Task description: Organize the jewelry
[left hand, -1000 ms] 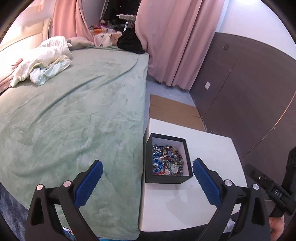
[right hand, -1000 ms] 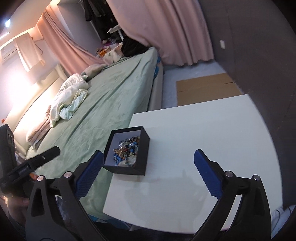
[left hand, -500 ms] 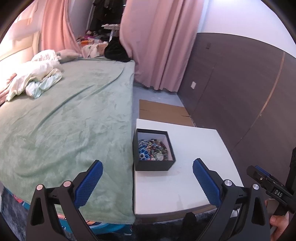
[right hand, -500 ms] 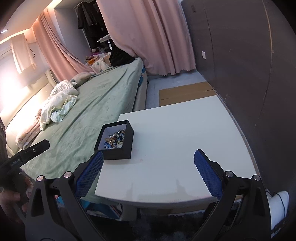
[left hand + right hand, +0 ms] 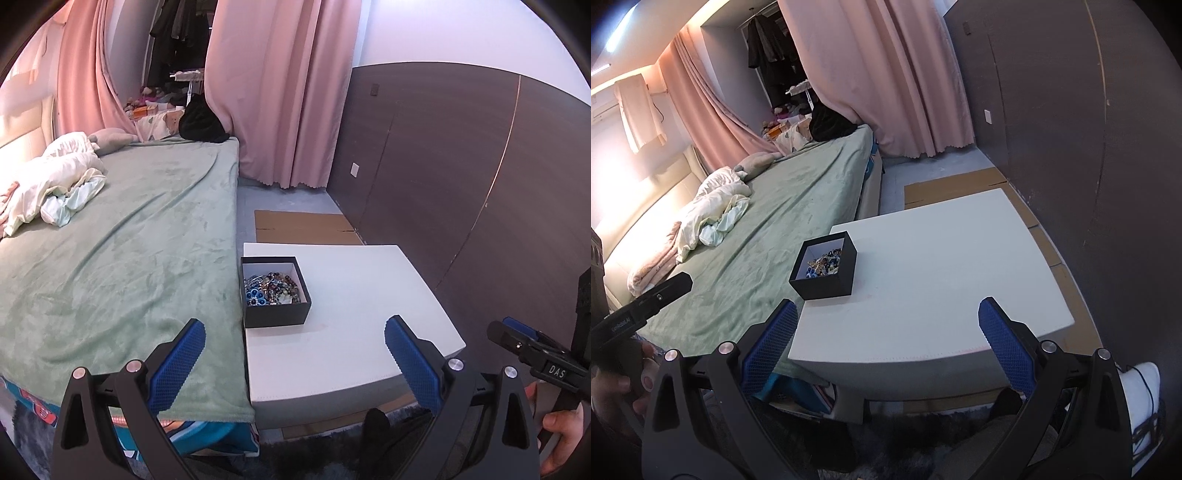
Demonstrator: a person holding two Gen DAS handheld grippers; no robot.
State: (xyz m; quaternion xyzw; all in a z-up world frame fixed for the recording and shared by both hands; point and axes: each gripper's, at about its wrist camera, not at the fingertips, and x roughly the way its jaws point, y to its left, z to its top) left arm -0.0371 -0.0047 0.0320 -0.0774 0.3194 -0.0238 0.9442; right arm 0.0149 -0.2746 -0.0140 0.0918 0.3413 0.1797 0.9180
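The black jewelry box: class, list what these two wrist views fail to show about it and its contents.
1. Single pieces in the jewelry pile: too small and tangled in the left wrist view to tell types or count.
2. Box floor: covered by the pile in both views.
3. Black jewelry box interior: partly hidden by its near wall in the right wrist view.
4. Far outer sides: turned away in both views.

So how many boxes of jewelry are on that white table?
1. A black box of tangled beads sits near the white table's left edge, beside the bed. None other shows.
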